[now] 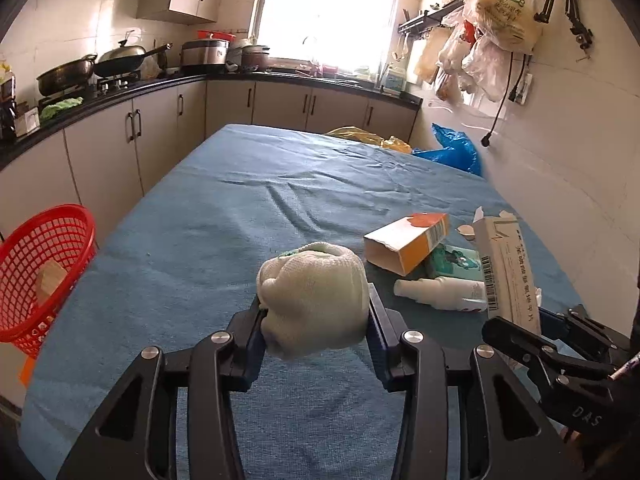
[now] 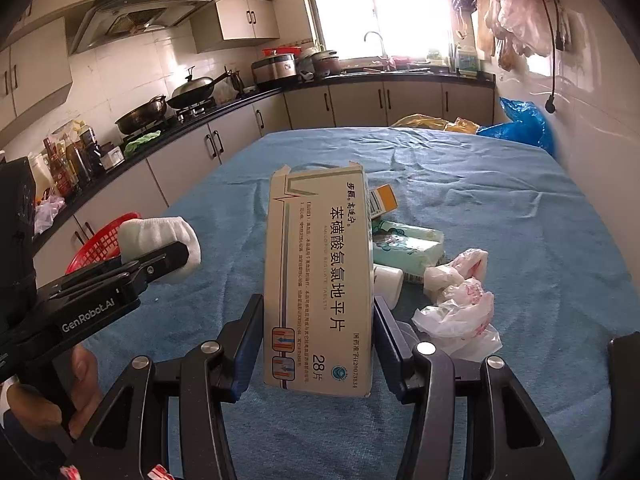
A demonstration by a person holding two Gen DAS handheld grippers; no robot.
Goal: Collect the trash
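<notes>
My left gripper (image 1: 314, 312) is shut on a balled white cloth (image 1: 314, 292) and holds it above the blue table; it also shows in the right wrist view (image 2: 160, 240). My right gripper (image 2: 318, 320) is shut on a tall white medicine box (image 2: 318, 280), held upright; the box also shows in the left wrist view (image 1: 506, 272). On the table lie an orange-and-white carton (image 1: 408, 240), a green tissue pack (image 2: 408, 248), a white bottle (image 1: 440, 292) and crumpled white plastic bags (image 2: 460, 304). A red mesh basket (image 1: 40, 264) stands at the table's left edge.
The table carries a blue cloth (image 1: 248, 208). Yellow bags (image 1: 368, 136) and a blue bag (image 1: 456, 148) lie past its far edge. Kitchen counters with pans (image 1: 68, 72) run along the left and back. Plastic bags (image 1: 492, 28) hang on the right wall.
</notes>
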